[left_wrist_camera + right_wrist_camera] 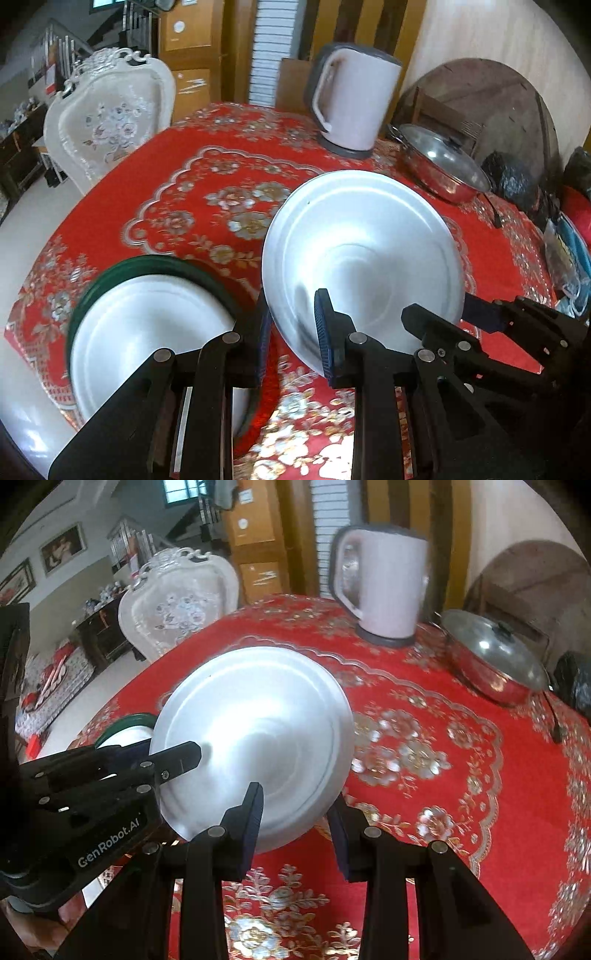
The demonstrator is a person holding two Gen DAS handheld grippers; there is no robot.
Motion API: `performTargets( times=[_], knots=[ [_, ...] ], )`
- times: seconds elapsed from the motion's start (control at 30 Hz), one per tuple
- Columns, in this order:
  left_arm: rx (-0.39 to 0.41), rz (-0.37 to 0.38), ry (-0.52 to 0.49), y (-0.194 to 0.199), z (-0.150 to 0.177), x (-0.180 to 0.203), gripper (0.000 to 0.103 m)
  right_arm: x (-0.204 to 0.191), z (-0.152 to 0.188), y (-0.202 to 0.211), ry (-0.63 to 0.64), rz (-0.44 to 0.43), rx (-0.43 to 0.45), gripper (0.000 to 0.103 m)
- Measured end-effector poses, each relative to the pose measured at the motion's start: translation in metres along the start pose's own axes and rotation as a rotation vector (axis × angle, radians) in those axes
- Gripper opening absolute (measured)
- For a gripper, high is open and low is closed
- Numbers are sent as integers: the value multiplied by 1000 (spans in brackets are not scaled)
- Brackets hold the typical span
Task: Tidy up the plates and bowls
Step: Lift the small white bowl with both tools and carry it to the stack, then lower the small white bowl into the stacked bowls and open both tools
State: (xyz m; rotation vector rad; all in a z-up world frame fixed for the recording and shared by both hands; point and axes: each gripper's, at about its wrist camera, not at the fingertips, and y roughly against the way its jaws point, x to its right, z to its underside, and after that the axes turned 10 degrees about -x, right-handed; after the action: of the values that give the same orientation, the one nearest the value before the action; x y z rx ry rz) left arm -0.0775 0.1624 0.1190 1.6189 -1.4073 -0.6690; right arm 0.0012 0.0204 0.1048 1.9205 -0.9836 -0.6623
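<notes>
Aloft, white plate (pixel 364 254) tilted over the tablecloth (pixel 207 192), rim clenched between left tongs (pixel 293 332) and right tongs (pixel 295 823).

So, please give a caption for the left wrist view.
Both grippers hold a tilted white plate above the red tablecloth.

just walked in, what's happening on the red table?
A person with a gripper in each hand is holding one white plate tilted above the red tablecloth. The left gripper is clamped on its near rim, and the right gripper is clamped on the rim from the other side. A green-rimmed plate sits on the cloth to the left, likely the stacking spot. A kettle and a lidded steel pan stand at the back, untouched.
</notes>
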Motion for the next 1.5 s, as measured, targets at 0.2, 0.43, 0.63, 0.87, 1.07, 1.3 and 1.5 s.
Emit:
performTargets(
  times=[0.2,0.43,0.63,0.87,1.07,1.3,1.5],
  knots=[
    [22,-23,53,17,8,-32,22,-33,-8,3,74,-15,10,36],
    [53,-55,95,33,19,-60,22,-67,-13,-3,148,-37,5,39],
    [62,-70,127,38,27,-79,22,-88,-13,-10,188,-54,-6,40],
    [53,-82,141,36,36,-91,22,-100,-13,-14,214,-63,-16,40],
    [33,-94,153,32,44,-100,22,-112,-14,-20,239,-71,-32,40],
    [11,-100,170,28,58,-111,22,-126,-10,-27,272,-79,-58,40],
    [-18,-105,184,18,64,-118,22,-134,-6,-36,290,-79,-88,40]
  ],
)
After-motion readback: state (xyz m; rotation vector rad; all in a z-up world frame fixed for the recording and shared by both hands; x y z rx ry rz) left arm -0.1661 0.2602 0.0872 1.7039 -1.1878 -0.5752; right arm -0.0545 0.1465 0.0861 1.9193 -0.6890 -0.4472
